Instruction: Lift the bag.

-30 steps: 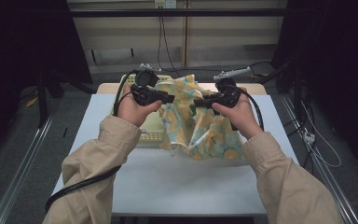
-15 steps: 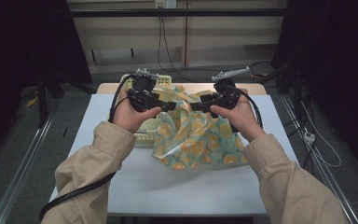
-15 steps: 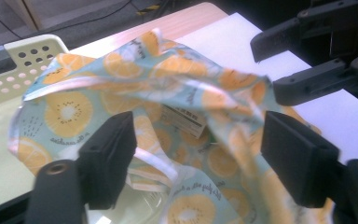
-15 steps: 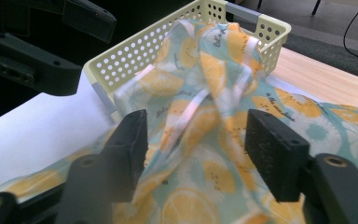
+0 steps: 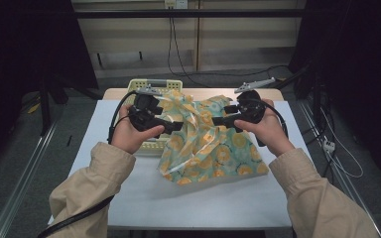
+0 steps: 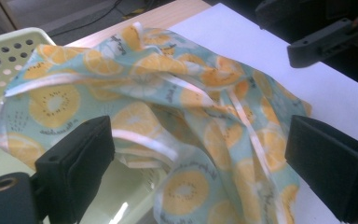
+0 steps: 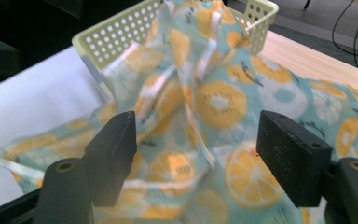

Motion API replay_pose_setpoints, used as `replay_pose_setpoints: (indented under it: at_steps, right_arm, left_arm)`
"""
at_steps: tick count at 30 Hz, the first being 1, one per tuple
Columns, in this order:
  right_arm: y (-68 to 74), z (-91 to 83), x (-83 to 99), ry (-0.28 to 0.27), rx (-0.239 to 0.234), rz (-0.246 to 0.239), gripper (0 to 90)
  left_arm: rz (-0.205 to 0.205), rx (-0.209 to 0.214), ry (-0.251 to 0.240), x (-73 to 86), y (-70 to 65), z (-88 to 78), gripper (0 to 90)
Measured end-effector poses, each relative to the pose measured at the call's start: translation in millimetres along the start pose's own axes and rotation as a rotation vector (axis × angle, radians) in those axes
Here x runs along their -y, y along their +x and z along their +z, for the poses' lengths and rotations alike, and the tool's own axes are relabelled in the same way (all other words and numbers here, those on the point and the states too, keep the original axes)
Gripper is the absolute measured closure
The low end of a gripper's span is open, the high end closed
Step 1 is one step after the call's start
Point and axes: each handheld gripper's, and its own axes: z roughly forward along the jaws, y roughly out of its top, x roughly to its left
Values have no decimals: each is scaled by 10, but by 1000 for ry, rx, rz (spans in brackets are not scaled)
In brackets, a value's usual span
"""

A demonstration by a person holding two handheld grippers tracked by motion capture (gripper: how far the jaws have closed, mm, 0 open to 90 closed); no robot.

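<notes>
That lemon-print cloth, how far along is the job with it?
Done: the cloth is mostly out of the yellow basket and slumped on the white table, one end draped over the basket. In hand: the left tongs and right tongs have just been opening, pads off the fabric. Left: it lies crumpled, so probably spreading or folding.

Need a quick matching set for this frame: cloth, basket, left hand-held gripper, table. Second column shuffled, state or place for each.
Things:
1. cloth
2. basket
3. left hand-held gripper
4. table

States or places:
A. pale yellow, perforated walls, at the far left of the table
B. white top with a wooden strip along the far edge
C. jaws open, with the fabric beyond them, not pressed
D. citrus-slice print, crumpled, partly draped over the basket

Pairs: 1-D, 2-A, 3-C, 4-B
</notes>
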Motion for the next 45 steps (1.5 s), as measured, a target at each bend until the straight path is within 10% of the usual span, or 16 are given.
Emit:
replay_pose_setpoints:
  at_steps: [19, 45]
  right_arm:
    - [-37, -175, 709, -15, 9, -7, 236]
    - [-28, -267, 1399, 2, 32, -14, 215]
  left_arm:
    - [33, -7, 44, 568, -65, -63, 74]
    - [-18, -7, 6, 1128, 50, -160, 73]
